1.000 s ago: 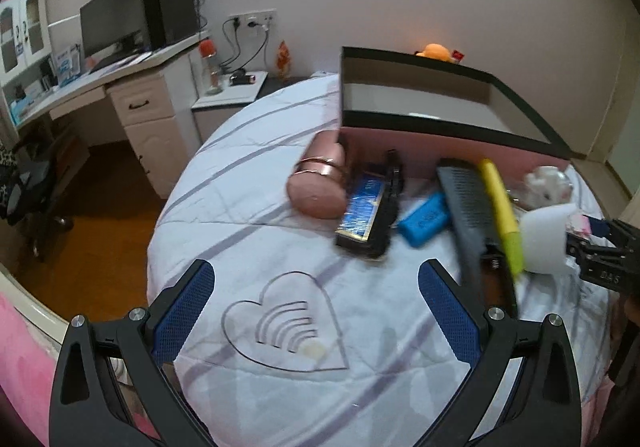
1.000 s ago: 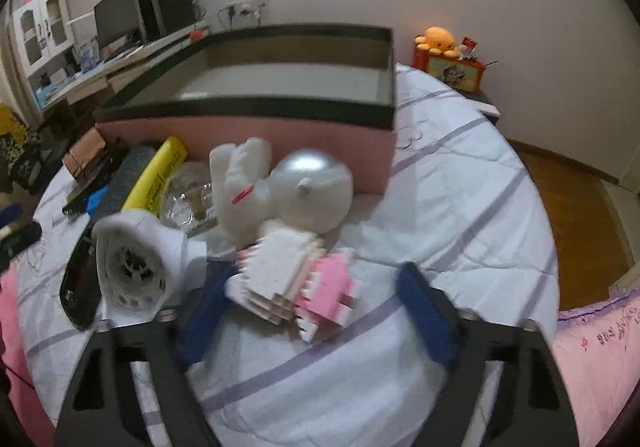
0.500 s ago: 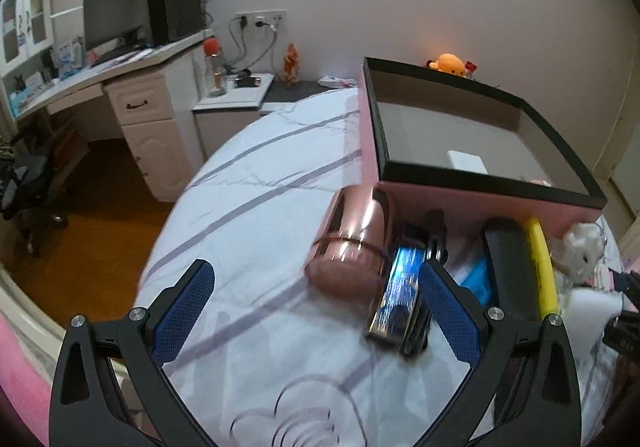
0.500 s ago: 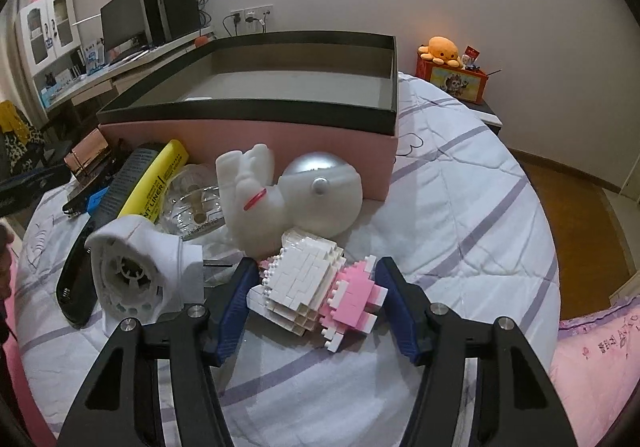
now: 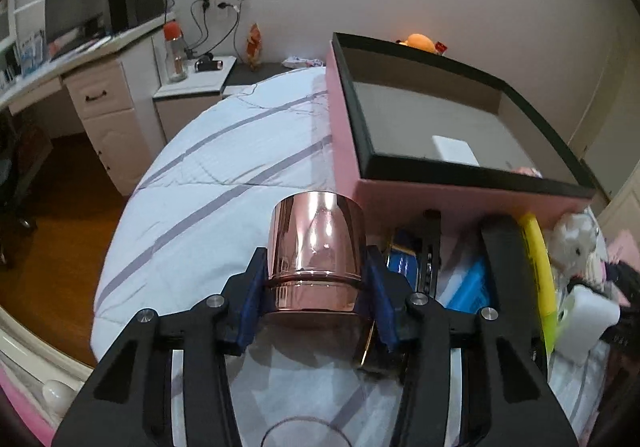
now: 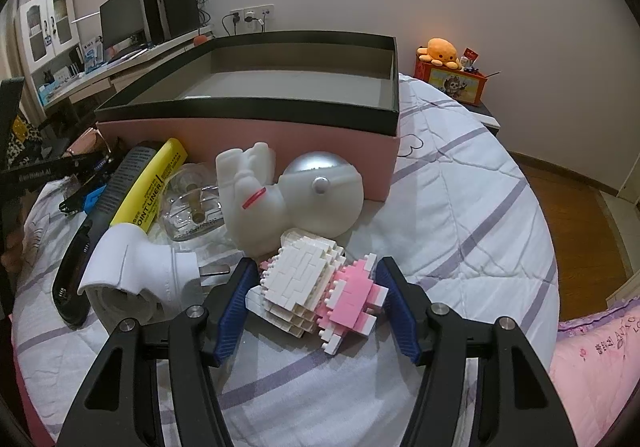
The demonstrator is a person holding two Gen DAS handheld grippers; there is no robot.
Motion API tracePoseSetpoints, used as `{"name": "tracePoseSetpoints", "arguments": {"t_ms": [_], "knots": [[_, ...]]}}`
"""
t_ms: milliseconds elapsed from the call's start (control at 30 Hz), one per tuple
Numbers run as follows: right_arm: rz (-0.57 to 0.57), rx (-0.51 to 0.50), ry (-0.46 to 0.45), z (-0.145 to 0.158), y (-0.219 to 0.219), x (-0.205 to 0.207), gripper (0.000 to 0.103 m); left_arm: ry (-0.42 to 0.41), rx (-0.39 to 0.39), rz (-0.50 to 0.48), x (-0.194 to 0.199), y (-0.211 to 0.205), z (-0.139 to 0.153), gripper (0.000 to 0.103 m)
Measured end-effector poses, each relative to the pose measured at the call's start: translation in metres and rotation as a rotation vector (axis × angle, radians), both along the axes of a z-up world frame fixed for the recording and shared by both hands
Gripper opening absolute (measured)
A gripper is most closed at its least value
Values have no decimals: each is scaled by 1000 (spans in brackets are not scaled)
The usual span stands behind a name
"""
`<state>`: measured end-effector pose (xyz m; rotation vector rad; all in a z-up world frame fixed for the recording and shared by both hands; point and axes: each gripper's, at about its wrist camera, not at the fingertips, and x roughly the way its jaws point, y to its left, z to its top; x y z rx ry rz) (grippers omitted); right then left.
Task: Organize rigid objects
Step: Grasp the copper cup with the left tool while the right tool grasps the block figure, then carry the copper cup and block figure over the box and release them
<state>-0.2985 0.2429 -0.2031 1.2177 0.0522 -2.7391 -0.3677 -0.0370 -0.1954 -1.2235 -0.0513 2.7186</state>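
Observation:
My left gripper [image 5: 316, 287] is shut on a shiny rose-gold cup [image 5: 316, 247], held in front of the pink box with a black rim [image 5: 460, 163]. My right gripper [image 6: 314, 283] is shut on a white and pink brick-built figure [image 6: 320, 291] lying on the bed. The same box [image 6: 256, 135] stands just behind it. A white astronaut figure [image 6: 256, 199] with a silver helmet lies between the figure and the box.
Beside the box lie a yellow highlighter [image 6: 154, 187], a black comb [image 6: 100, 215], a white plug adapter [image 6: 132, 275], a glass dish [image 6: 192, 207] and a blue item [image 5: 468, 283]. A desk [image 5: 80, 59] and nightstand [image 5: 192, 87] stand left of the bed.
My left gripper moved forward and closed on the rose-gold cup. My right gripper closed around the brick figure.

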Motion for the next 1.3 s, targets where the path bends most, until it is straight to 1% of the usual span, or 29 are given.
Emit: {"name": "tracePoseSetpoints", "arguments": {"t_ms": [300, 500, 600, 700, 767, 867, 933, 1067, 1167, 1200, 1233, 1300], "knots": [[-10, -11, 11, 1, 0, 1, 62, 4, -13, 30, 52, -13, 9, 48], [-25, -16, 12, 2, 3, 6, 62, -9, -44, -17, 89, -3, 6, 48], [-27, 2, 11, 2, 3, 15, 62, -12, -25, -61, 105, 4, 7, 48], [-22, 3, 7, 2, 3, 26, 62, -16, -8, -111, 112, 18, 8, 48], [-14, 5, 5, 3, 3, 33, 62, -16, -17, -139, 115, 29, 6, 48], [-15, 2, 3, 2, 5, 37, 62, -17, -67, -133, 113, 45, 0, 50], [-17, 3, 9, 2, 6, 39, 62, -6, -70, -126, 113, 48, -2, 51], [-19, -1, 23, 1, 6, 39, 62, 11, -43, -104, 109, 45, -2, 47], [-31, -47, 33, 2, 10, 41, 62, 9, -27, -109, 110, 43, 0, 47], [-34, -63, 35, 2, 12, 41, 62, 6, -11, -113, 110, 42, 1, 47], [-35, -74, 37, 3, 13, 41, 62, 8, 12, -117, 111, 40, 4, 47], [-35, -82, 40, 6, 13, 42, 62, 14, 20, -122, 112, 40, 8, 47]]}}
